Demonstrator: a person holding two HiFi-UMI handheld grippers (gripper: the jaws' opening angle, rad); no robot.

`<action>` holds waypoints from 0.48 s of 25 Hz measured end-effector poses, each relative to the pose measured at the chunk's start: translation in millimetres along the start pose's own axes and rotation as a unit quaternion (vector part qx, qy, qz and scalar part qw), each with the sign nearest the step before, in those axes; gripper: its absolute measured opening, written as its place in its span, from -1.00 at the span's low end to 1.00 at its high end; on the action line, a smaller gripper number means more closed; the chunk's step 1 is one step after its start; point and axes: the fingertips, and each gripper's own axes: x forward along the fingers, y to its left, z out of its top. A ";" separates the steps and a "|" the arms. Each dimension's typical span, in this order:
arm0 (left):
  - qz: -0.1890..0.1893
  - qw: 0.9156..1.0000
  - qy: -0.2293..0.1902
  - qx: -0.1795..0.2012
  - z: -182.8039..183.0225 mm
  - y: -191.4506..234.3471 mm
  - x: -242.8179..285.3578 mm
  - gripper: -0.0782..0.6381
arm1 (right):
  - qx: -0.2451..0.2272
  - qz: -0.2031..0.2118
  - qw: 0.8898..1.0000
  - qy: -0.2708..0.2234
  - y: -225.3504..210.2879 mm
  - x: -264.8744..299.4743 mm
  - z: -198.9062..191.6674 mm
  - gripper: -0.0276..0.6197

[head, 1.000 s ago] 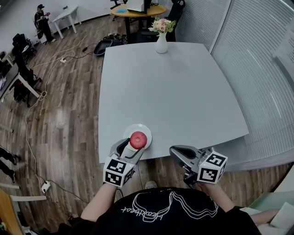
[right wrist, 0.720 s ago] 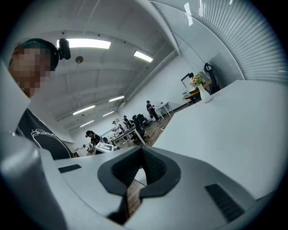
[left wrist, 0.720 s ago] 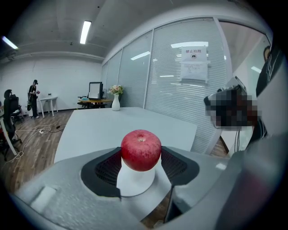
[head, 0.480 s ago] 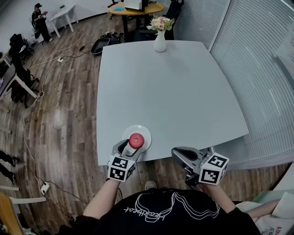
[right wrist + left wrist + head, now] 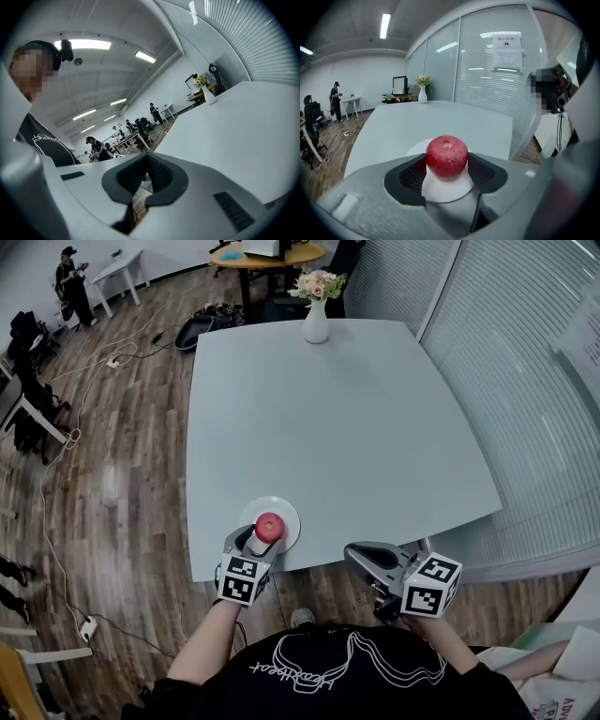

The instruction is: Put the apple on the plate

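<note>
Pale grey table (image 5: 347, 427) filling the frame's middle; a white plate (image 5: 289, 516) sits near its lower left edge, a white flower vase (image 5: 316, 326) at its upper edge.

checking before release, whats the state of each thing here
apple: gripped in the left tongs, over the plate; contact unclear
plate: flat near the table edge, under the apple
left tongs: shut on the apple
right tongs: shut, empty, short of the table
vase: upright, holding flowers
</note>
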 end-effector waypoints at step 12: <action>-0.011 1.000 0.005 0.001 -0.8 -5.1 2.8 0.01 | 0.002 0.006 1.000 -0.001 2.0 -1.2 3.9 -0.89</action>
